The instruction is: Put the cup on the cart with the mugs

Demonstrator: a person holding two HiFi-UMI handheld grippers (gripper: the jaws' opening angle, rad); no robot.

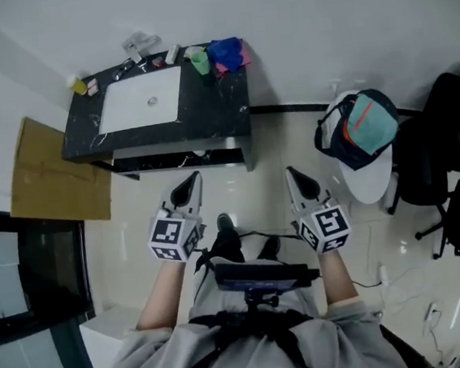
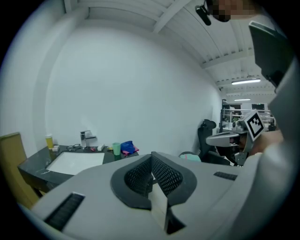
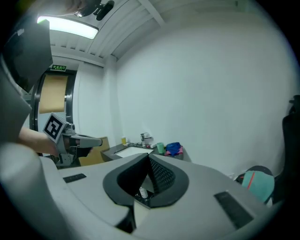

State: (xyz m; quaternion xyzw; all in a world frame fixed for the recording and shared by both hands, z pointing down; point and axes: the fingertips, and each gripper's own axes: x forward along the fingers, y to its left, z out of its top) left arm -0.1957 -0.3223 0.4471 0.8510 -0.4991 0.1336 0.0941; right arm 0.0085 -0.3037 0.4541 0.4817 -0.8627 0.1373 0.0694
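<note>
nothing of the task is done yet. the green cup [image 1: 198, 61] is left standing on the black worktop [image 1: 214, 111] behind the sink [image 1: 141, 100]. the left tool [image 1: 191, 183] and right tool [image 1: 294, 174] are held well apart from it, each pressed together and empty. no cart is shown.

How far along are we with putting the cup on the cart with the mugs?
Done: nothing yet; the green cup stands on the black counter beside the sink. In hand: nothing; the left gripper and right gripper are both shut and empty, short of the counter. Left: grip the cup and carry it to the cart, which no view shows.
</note>
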